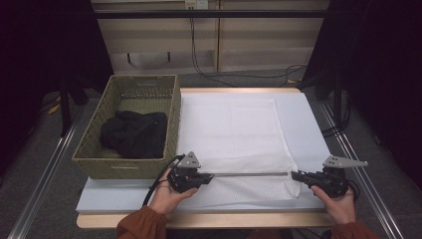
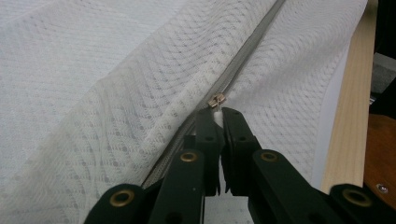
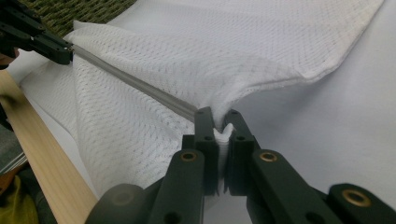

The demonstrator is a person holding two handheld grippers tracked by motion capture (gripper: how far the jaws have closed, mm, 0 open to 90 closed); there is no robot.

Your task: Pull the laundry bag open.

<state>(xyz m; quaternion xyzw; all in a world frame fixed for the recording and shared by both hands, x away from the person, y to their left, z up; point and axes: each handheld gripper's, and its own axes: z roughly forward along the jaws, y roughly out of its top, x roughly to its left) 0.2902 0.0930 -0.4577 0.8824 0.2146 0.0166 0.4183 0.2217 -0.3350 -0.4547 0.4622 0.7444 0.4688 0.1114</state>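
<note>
The left gripper (image 2: 215, 114) is clamped tight at the zipper pull (image 2: 216, 100), whose tab is hidden between its jaws, while the right gripper (image 3: 218, 122) pinches a bunched corner of the white mesh laundry bag (image 1: 234, 134). The bag lies flat on the white table cover (image 1: 303, 119), its grey zipper (image 1: 251, 174) stretched taut between the grippers along the near edge. The high view adds a wicker basket (image 1: 171, 130) holding a dark garment (image 1: 134, 133), too dim to identify.

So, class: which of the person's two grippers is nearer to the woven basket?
Left. The left gripper is beside the woven basket, at its front right corner, shut on the mesh bag. The right gripper grips the bag's opposite end, farther away.
</note>
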